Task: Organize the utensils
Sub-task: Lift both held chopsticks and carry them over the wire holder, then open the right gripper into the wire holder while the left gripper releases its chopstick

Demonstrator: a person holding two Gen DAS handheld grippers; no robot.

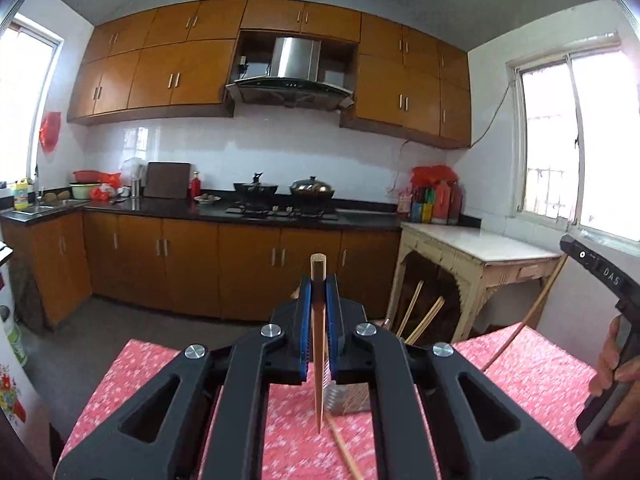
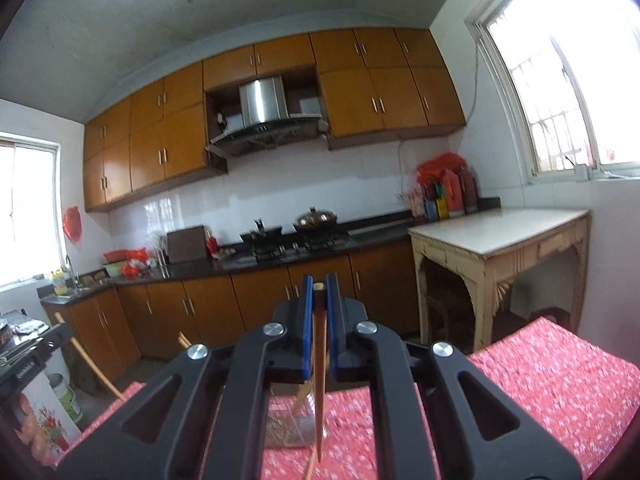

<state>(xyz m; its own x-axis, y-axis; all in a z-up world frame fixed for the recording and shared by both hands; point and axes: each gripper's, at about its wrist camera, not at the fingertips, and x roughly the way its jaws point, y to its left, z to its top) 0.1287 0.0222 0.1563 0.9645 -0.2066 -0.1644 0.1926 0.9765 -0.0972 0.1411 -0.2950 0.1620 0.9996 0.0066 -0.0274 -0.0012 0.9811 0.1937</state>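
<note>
a wooden chopstick (image 1: 318, 344) is gripped upright between the closed blue-padded fingers (image 1: 306, 320) of the left gripper (image 1: 319, 284), its blunt end standing above the fingertips and its tapered end hanging down above the counter (image 1: 540, 376), which is covered with a red flowered cloth. a second chopstick (image 2: 319, 376) is clamped in the same upright way by the closed fingers (image 2: 307, 320) of the right gripper (image 2: 319, 286), with only a little of its blunt end seen between the fingertips and its point hanging low over the cloth. beyond the left gripper a metal holder (image 1: 347, 398) stands on the counter, and several chopsticks (image 1: 424, 316) lean out of it toward the right. one loose chopstick (image 1: 344, 446) lies slanted on the cloth just in front of the holder. in the right wrist view the same holder (image 2: 290, 424) is seen blurred behind the held chopstick. at the right edge of the left wrist view the person's hand (image 1: 614, 372) is seen wrapped around the black handle of the other gripper.
</note>
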